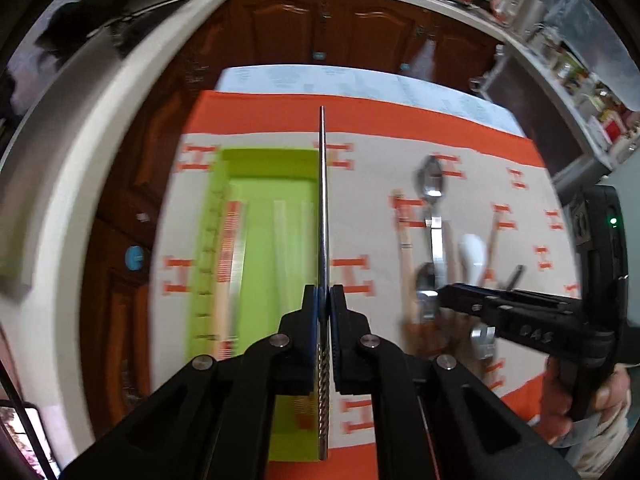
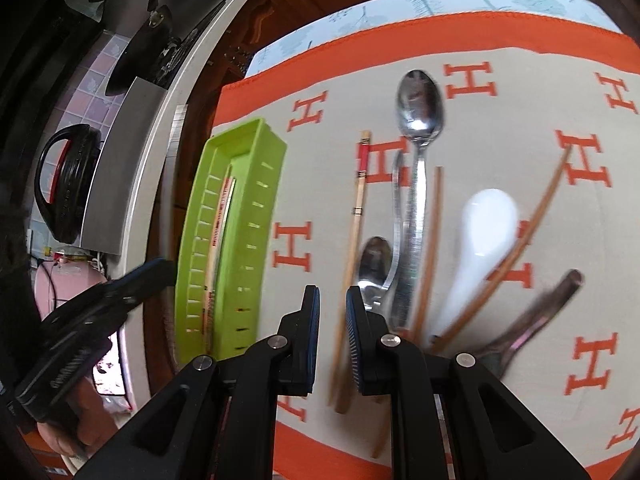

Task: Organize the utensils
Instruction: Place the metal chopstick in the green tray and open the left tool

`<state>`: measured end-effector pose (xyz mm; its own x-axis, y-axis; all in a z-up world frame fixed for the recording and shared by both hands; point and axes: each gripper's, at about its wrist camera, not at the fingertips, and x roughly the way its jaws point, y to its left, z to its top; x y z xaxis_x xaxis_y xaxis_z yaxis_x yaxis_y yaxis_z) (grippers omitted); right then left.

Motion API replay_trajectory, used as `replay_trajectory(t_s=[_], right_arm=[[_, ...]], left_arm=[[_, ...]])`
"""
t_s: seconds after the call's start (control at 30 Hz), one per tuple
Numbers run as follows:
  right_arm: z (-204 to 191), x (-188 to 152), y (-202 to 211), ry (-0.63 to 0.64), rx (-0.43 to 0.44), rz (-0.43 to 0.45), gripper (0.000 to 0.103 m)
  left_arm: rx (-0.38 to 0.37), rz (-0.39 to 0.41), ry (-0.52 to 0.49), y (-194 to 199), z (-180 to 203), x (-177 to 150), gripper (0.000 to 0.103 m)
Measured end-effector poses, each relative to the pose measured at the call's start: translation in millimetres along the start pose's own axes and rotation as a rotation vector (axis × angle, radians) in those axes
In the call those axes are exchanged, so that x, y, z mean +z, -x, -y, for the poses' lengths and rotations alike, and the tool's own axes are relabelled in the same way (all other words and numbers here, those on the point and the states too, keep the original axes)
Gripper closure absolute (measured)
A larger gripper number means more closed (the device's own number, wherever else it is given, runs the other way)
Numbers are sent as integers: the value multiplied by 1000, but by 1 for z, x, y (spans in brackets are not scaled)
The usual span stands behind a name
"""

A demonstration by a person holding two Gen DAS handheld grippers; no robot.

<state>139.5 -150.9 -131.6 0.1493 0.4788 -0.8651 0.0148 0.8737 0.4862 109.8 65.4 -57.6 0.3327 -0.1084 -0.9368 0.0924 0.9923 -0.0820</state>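
Kitchen setting: dark wood cabinets behind, a table covered with an orange-bordered cloth (image 2: pixel 500 32) printed with H marks. A green tray (image 1: pixel 276 200) lies toward the cloth's left edge; one chopstick with a red-patterned end (image 1: pixel 230 236) is already seen inside it along its left wall.

Step in hand, as judged: a thin metal utensil (image 1: pixel 323 216) (seen edge-on, ribbed handle, type cannot be told) is pinched between the pressed-together jaws of the left gripper (image 1: pixel 324 296) and held over the tray's right wall. Next move calls for lowering it into the tray, aligned lengthwise, then releasing.

Right gripper (image 2: pixel 333 300) is held with its jaws slightly apart, nothing between the pads; it hangs above the loose pile at the cloth's middle. A wooden chopstick with a red end (image 2: pixel 356 224) lies just below the gap and looks like the likely next pick (a judgement only).

View differences: the held utensil is shown only by the left wrist view. The pile is resolved far better by the right wrist view: large metal spoon (image 2: pixel 420 112), small metal spoon (image 2: pixel 374 260), white spoon (image 2: pixel 484 224), brown chopsticks (image 2: pixel 532 220), a blurred metal piece (image 2: pixel 552 300) toward the right edge. Motion blur affects much of the left view.
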Motion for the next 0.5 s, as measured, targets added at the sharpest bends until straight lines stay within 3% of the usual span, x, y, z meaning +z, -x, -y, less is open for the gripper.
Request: replay_trajectory(t_s=[0.23, 0.3, 0.43, 0.5], right_arm=[[-14, 2, -31, -23, -44, -53, 83], [-15, 0, -37, -29, -69, -63, 83], [-15, 0, -49, -36, -123, -75, 83], [-17, -1, -56, -35, -147, -82, 83]], left_arm=[[49, -69, 39, -28, -50, -16, 99], [60, -81, 35, -37, -51, -19, 93], [91, -62, 21, -40, -48, -22, 55], [99, -33, 27, -35, -51, -23, 48]])
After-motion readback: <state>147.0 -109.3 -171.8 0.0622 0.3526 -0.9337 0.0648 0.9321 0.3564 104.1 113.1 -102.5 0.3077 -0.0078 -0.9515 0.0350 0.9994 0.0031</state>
